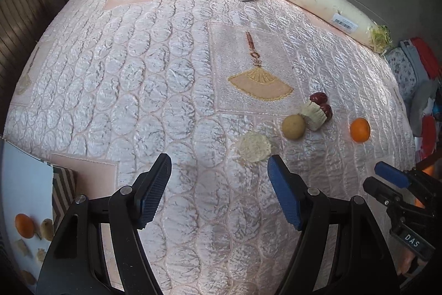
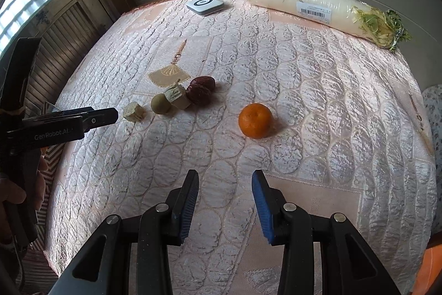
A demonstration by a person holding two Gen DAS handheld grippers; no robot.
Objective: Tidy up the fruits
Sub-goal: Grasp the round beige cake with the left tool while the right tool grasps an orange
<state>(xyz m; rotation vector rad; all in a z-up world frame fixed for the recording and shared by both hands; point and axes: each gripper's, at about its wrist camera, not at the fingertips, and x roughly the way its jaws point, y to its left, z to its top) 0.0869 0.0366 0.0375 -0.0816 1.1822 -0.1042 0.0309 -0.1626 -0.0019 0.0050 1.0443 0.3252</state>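
Fruits lie on the quilted cloth (image 2: 317, 107): an orange (image 2: 255, 120) alone, red dates (image 2: 200, 90) clustered nearby. Left gripper (image 1: 219, 170) and right gripper (image 2: 225, 185) both gape, empty.

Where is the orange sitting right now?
The orange sits alone on the quilted cloth, ahead of the open right gripper, right of the two red dates.

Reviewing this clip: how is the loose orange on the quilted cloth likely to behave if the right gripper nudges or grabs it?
The orange looks round and sits alone, so a nudge would probably roll it, though the quilted cloth may slow it. Its skin seems firm and slightly dimpled, likely giving fair grip. The right gripper stands open and empty; its gap looks roughly orange-sized, so closing off-centre might squirt it aside.
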